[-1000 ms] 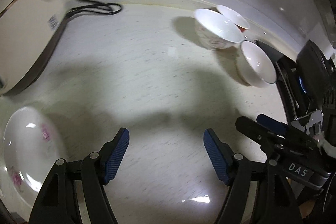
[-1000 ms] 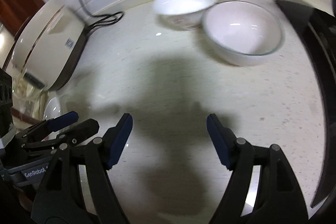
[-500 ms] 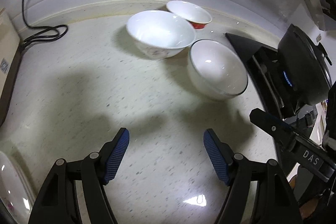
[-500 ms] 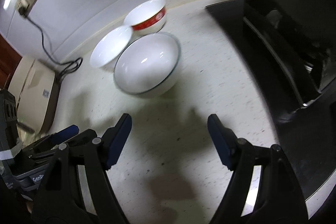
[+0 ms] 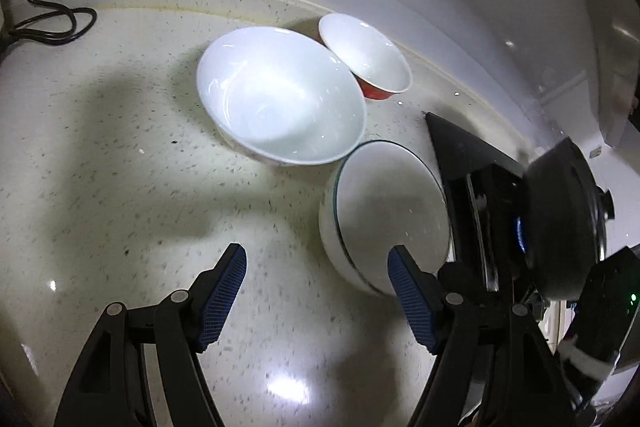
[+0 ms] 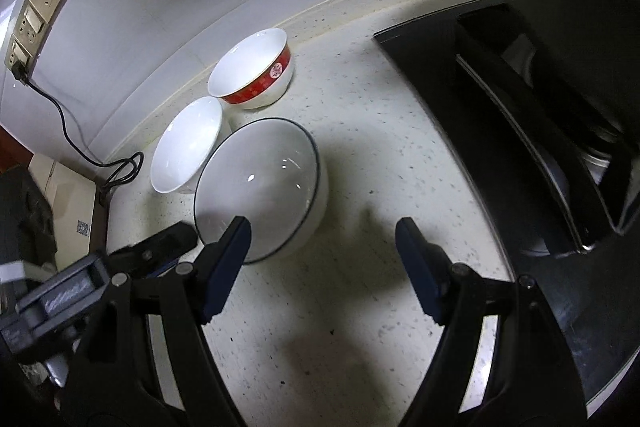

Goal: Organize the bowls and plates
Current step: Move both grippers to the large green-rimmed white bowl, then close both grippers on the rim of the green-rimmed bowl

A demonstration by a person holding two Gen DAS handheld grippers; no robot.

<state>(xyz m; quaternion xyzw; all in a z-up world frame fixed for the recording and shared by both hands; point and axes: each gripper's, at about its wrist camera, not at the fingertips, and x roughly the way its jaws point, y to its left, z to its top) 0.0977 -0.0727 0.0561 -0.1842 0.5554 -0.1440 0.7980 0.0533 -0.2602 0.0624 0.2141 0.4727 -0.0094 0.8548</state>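
Observation:
Three bowls stand close together on the speckled counter. The blue-rimmed white bowl [image 5: 384, 215] [image 6: 264, 183] is nearest, just ahead of both grippers. Behind it sit a wide plain white bowl [image 5: 280, 95] [image 6: 188, 147] and a red-banded bowl [image 5: 368, 55] [image 6: 256, 71] by the wall. My left gripper [image 5: 316, 291] is open and empty, its right pad in front of the blue-rimmed bowl's side. My right gripper [image 6: 324, 255] is also open and empty, its left pad overlapping that bowl's near rim. The left gripper's body shows at the lower left of the right wrist view.
A black stove [image 6: 520, 131] [image 5: 472, 163] with a dark pot [image 5: 560, 219] borders the bowls on the right. A black cable [image 5: 48, 23] [image 6: 80, 147] lies at the left by the wall, below a wall socket strip [image 6: 36, 15]. A beige appliance [image 6: 68, 203] stands at the left.
Both grippers have swung toward the bowls, which now appear larger and nearer. The plate and the beige appliance have left the left wrist view. Both jaws stay equally wide.

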